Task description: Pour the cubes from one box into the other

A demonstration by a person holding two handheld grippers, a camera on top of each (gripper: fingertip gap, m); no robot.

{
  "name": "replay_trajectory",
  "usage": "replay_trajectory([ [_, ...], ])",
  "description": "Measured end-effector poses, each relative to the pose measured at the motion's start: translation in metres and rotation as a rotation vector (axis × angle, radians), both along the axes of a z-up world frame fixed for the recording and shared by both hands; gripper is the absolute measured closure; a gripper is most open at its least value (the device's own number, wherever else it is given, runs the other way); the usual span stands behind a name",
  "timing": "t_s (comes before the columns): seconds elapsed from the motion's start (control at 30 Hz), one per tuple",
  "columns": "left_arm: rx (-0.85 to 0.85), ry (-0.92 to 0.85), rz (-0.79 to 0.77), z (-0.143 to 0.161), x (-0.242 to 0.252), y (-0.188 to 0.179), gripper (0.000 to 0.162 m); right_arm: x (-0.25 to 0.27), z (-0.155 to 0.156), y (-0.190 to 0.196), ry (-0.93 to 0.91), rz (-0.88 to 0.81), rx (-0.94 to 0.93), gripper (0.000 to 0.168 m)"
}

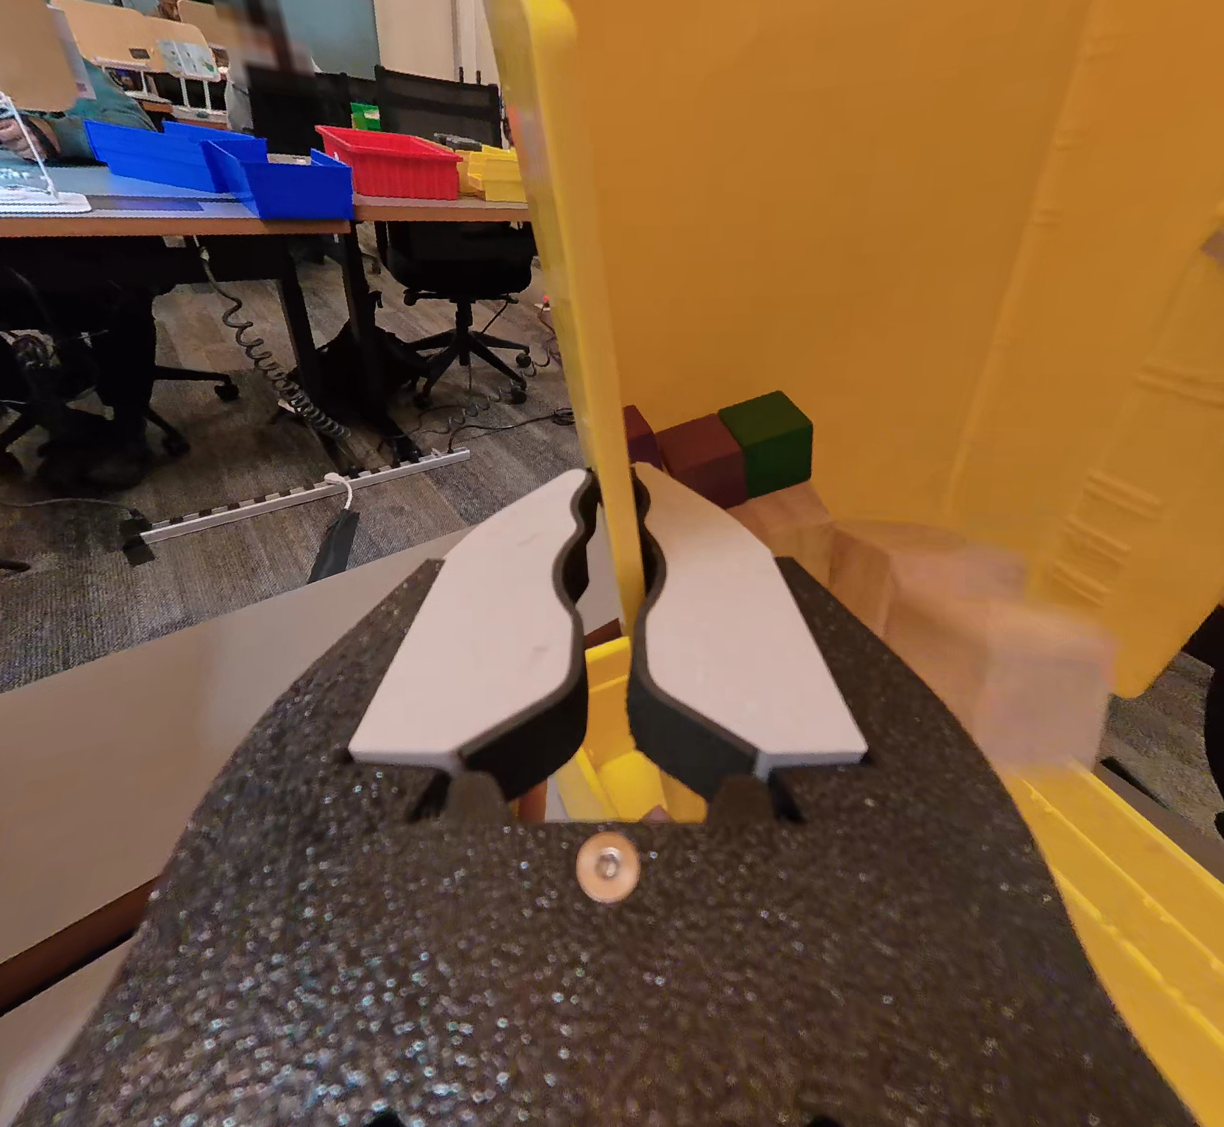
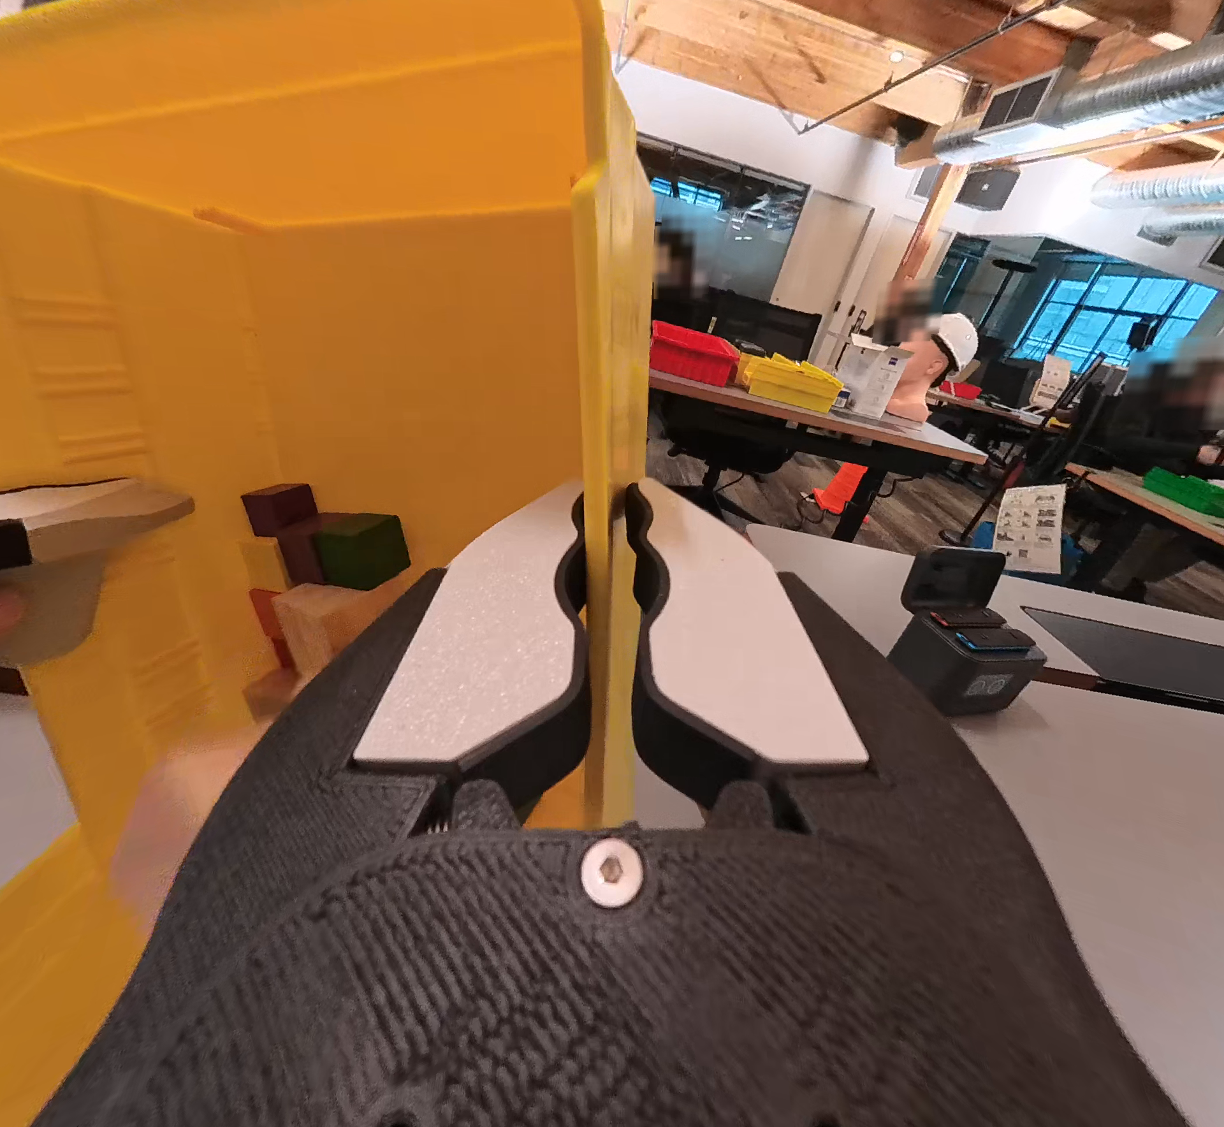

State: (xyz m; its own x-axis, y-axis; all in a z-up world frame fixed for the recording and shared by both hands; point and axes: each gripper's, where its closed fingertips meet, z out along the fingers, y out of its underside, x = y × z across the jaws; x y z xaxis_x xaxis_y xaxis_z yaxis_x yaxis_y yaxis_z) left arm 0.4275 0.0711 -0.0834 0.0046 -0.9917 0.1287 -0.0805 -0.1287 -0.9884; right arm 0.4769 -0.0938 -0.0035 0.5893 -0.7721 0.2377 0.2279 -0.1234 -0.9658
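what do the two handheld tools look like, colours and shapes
Both match. The left tool has a wide black body with a speckled, grainy surface, two curved fingers with pale grey top plates over wavy black pads, and a silver hex screw at centre. The right tool is alike, though its black body shows ridged print lines. No cables or sleeves show.

Two yellow boxes [image 1: 828,201]; one green cube [image 1: 771,443], two dark red cubes [image 1: 705,456], several plain wooden cubes [image 1: 927,592], blurred beyond counting.

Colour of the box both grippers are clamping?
Yellow box, clearest in the right wrist view.
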Motion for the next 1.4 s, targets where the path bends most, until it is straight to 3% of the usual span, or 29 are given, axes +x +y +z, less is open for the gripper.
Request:
replay_trajectory([
  [0.37, 0.030, -0.049, -0.019, 0.009, -0.001, -0.010, 0.155, -0.005, 0.007, -0.012, -0.065, 0.001, 0.101, 0.159],
  [0.53, 0.047, -0.153, -0.006, 0.022, -0.008, -0.011, 0.154, -0.015, 0.017, -0.015, -0.153, 0.033, 0.160, 0.159],
  [0.87, 0.080, -0.197, 0.040, 0.052, -0.011, -0.008, 0.156, -0.017, 0.022, -0.020, -0.174, -0.041, 0.229, 0.160],
  [1.4, 0.108, -0.209, -0.016, 0.047, -0.008, -0.018, 0.154, -0.013, 0.009, -0.030, -0.150, -0.027, 0.334, 0.160],
])
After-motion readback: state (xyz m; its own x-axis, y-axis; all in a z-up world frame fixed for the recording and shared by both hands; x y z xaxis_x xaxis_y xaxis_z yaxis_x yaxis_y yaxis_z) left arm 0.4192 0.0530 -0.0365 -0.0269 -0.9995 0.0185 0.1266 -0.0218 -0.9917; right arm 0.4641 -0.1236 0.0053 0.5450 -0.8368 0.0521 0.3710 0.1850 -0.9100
